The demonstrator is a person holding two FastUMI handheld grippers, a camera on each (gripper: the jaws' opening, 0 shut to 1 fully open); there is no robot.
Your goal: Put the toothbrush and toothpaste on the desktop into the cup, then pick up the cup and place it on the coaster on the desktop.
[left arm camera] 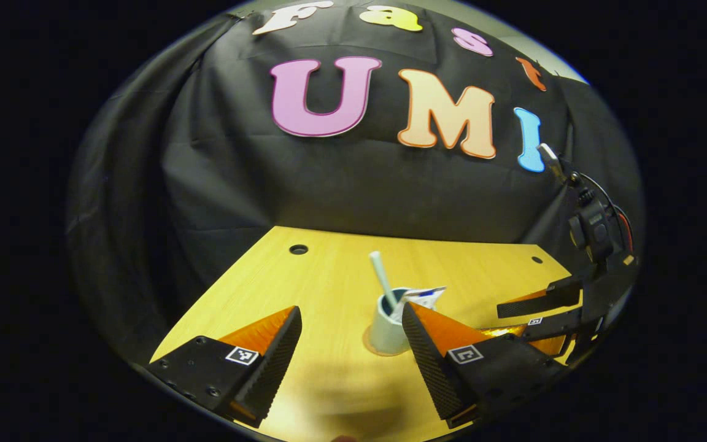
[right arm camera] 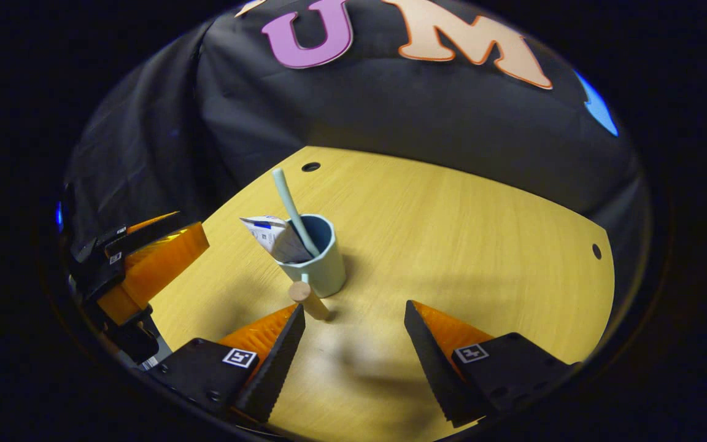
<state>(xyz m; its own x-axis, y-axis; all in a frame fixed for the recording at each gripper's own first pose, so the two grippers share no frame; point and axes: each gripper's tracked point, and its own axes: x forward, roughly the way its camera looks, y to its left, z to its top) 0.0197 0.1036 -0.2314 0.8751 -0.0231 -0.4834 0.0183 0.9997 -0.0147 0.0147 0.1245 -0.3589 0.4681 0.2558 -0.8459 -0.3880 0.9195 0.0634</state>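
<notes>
Both items, the pale toothbrush (right arm camera: 293, 210) and crumpled white toothpaste tube (right arm camera: 275, 238), stand in the pale green cup (right arm camera: 321, 267) with its wooden handle, ahead of the right gripper (right arm camera: 353, 331), whose fingers are spread and empty. In the left gripper view the cup seems already on the round tan coaster (left arm camera: 373, 345) between the left gripper's (left arm camera: 351, 341) parted fingers, so back away straight, without clipping it.

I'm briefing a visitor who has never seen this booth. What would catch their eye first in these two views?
First, the pale cup standing mid-desktop, with a toothbrush slanting out of it and a toothpaste tube leaning over its rim. In the left gripper view it sits on a round coaster. Both grippers, left and right, are open, holding nothing.
</notes>
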